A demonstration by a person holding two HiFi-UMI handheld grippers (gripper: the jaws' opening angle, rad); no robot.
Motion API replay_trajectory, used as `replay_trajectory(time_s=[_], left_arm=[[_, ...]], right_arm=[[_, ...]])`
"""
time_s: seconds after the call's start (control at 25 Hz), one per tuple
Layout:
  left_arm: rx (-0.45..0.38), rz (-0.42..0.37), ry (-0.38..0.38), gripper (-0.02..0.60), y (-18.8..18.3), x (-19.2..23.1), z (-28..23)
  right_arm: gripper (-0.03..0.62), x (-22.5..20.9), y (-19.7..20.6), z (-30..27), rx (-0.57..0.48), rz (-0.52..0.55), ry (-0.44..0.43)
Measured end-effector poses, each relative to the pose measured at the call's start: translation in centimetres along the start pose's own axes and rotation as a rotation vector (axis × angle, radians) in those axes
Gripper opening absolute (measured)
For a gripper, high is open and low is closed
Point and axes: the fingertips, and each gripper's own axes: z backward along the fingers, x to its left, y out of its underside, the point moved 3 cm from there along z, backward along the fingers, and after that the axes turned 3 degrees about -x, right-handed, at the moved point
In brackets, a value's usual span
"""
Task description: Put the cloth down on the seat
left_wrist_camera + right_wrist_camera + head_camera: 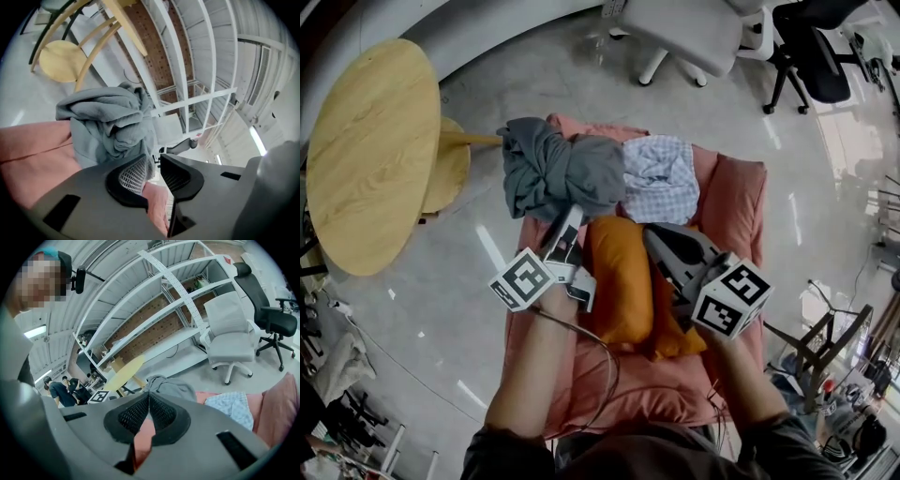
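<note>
A bundled grey cloth (553, 169) lies at the far end of the salmon-pink seat (741, 206). My left gripper (572, 214) points at its near edge; in the left gripper view (154, 164) the jaws stand a narrow gap apart, a hanging edge of the grey cloth (108, 122) sits at the tips, and the pads do not press it. My right gripper (651, 234) hovers over an orange cushion (623, 281), and in the right gripper view (148, 397) its pads meet with nothing between them. The grey cloth (171, 387) lies beyond its tips.
A blue-and-white checked cloth (661, 178) lies right of the grey one. A round wooden table (370, 150) and a wooden stool (450, 173) stand to the left of the seat. A white office chair (684, 33) and a black one (811, 56) stand behind.
</note>
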Motion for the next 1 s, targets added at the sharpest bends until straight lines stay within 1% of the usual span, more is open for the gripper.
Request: replay_trajectory(time_s=[0.04,0.12,0.24,0.44,0.56,0.64,0.72,0.84,1.0], left_arm=[[0.006,-0.023,0.015,0.078,0.1,-0.7,0.3],[0.021,-0.078,0.048,0.030,0.3,-2.4,1.0],[0.036,-0.168,0.082,0.011,0.6,-5.0,2.6],[0.064,-0.354,0.119,0.009,1.9,-9.2,4.9],[0.082,-0.439,0.133,0.009,2.7,-11.3,5.9],[0.086,-0.468,0.139,0.009,3.0,-12.2,6.5],[0.087,-0.479,0.141,0.009,3.1,-12.6,6.8],[0.091,-0.484,0.146,0.009,3.4,-12.7,6.8],[0.108,-0.487,0.144,0.009,3.4,-12.7,7.1]], right_arm=[[0.017,0.2,-0.2,0.3,-0.007,0.004,0.000],[0.017,0.8,-0.6,1.1,-0.020,0.014,0.001],[0.017,1.9,-1.3,2.6,-0.042,0.033,-0.003],[0.017,3.4,-2.4,5.1,-0.078,0.075,-0.003],[0.017,4.3,-2.8,5.8,-0.090,0.091,-0.008],[0.017,4.9,-3.1,6.2,-0.097,0.096,-0.014],[0.017,5.4,-3.2,6.4,-0.104,0.096,-0.019],[0.015,5.4,-2.9,6.6,-0.112,0.091,-0.022],[0.015,5.8,-3.0,6.2,-0.103,0.112,-0.021]])
